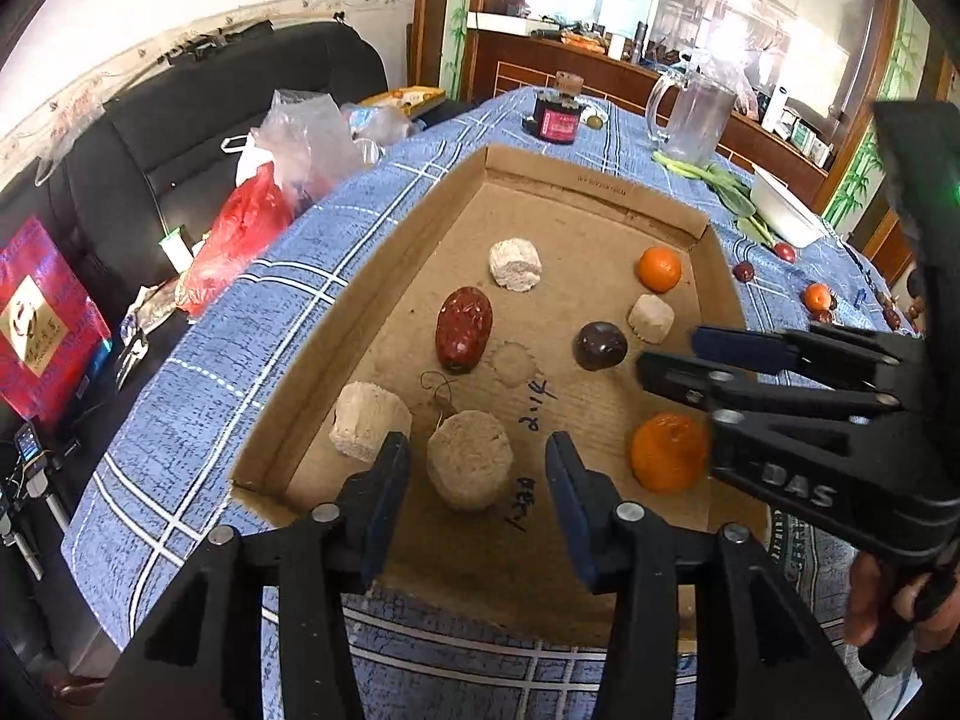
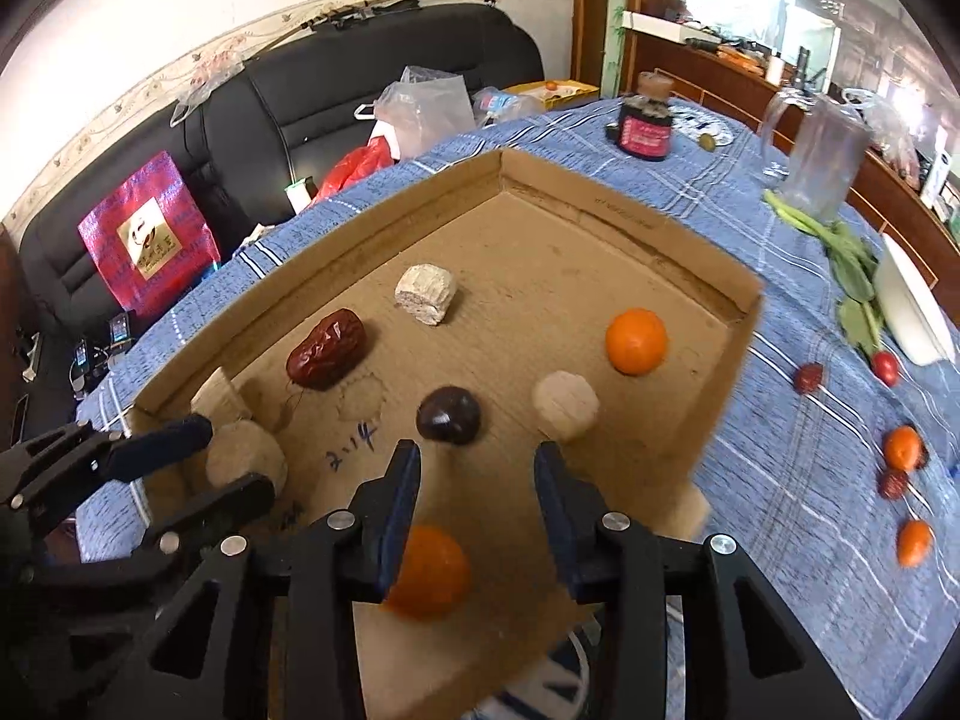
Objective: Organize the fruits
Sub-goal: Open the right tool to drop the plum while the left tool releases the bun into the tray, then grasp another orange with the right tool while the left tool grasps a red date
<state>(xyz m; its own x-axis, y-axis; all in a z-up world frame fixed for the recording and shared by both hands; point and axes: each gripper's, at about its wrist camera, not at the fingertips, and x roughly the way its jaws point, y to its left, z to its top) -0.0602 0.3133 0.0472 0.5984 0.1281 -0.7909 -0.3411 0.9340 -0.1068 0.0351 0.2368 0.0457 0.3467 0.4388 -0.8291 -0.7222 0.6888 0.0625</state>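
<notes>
A shallow cardboard tray [image 1: 420, 222] [image 2: 630, 222] lies on the blue checked tablecloth. It holds a red date [image 1: 463, 329] [image 2: 327, 348], a dark chestnut [image 1: 600, 345] [image 2: 449, 414], two oranges [image 1: 659, 268] [image 1: 667, 451] [image 2: 636, 341] [image 2: 429, 573] and several pale beige cakes [image 1: 469, 459] [image 2: 246, 461]. My left gripper [image 1: 477, 468] is open above the nearest cake. My right gripper [image 2: 477, 462] is open and empty over the near orange, just short of the chestnut. It also shows in the left wrist view [image 1: 666, 354].
Loose fruit lies on the cloth right of the tray: small oranges [image 2: 902, 447] [image 2: 914, 542] and red dates [image 2: 808, 377]. A glass pitcher [image 1: 690, 114], a dark jar [image 1: 561, 114], greens [image 2: 852, 276] and a white dish [image 2: 912, 312] stand beyond. A black sofa with bags is left.
</notes>
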